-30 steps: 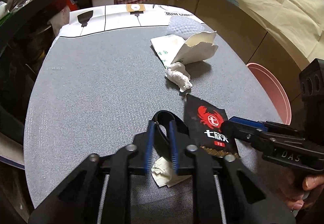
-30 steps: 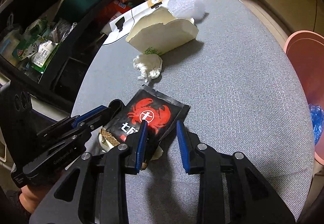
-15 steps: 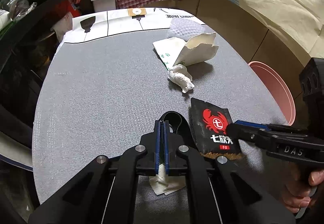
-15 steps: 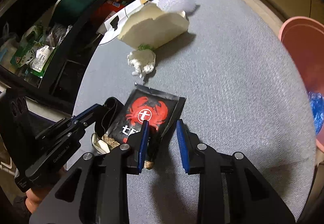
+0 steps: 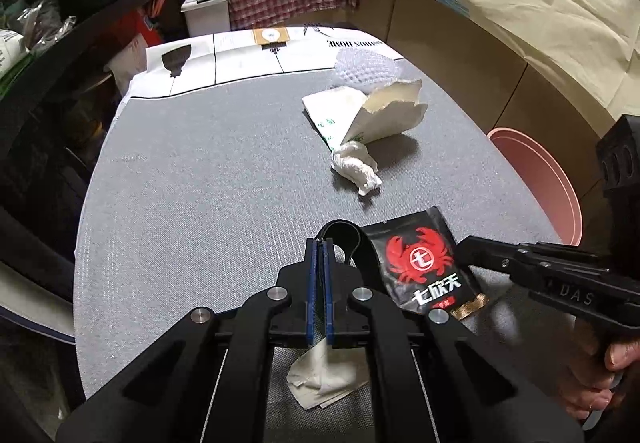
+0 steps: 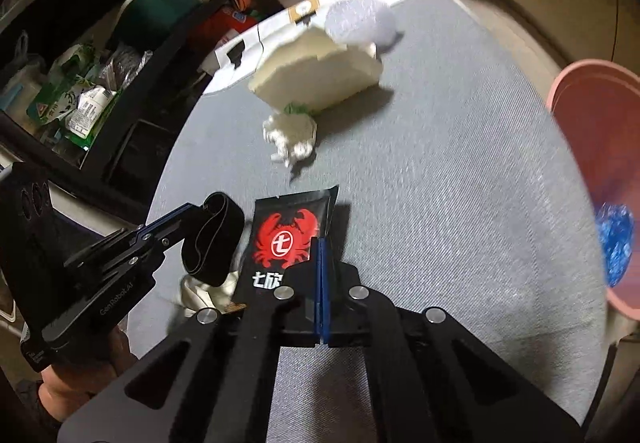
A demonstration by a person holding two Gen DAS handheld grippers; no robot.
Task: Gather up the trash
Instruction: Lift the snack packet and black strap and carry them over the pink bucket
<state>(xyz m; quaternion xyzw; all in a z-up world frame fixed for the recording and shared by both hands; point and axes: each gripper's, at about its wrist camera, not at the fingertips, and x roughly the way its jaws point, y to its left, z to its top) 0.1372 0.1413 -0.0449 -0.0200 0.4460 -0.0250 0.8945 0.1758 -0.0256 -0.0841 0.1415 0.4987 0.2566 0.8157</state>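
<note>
My left gripper (image 5: pixel 320 247) is shut on a black band loop (image 5: pixel 348 239), which also shows in the right wrist view (image 6: pixel 214 239), lifted off the grey table (image 5: pixel 208 179). My right gripper (image 6: pixel 321 243) is shut on the edge of a black crab-print snack packet (image 6: pixel 288 235), also seen in the left wrist view (image 5: pixel 424 263). A folded white paper (image 5: pixel 324 375) lies under the left gripper. A crumpled tissue (image 5: pixel 356 167), a torn paper bag (image 5: pixel 384 115) and a white foam net (image 5: pixel 368 67) lie farther off.
A pink bin (image 6: pixel 600 147) with a blue wrapper (image 6: pixel 614 239) in it stands right of the table. Cluttered dark shelves (image 6: pixel 80 75) run along the left. A printed white sheet (image 5: pixel 240 55) covers the table's far end, with a white lidded bin (image 5: pixel 208 11) behind.
My left gripper closed on the black band and lifted it. My right gripper closed on the snack packet's edge. Both have pulled up and back a little.
</note>
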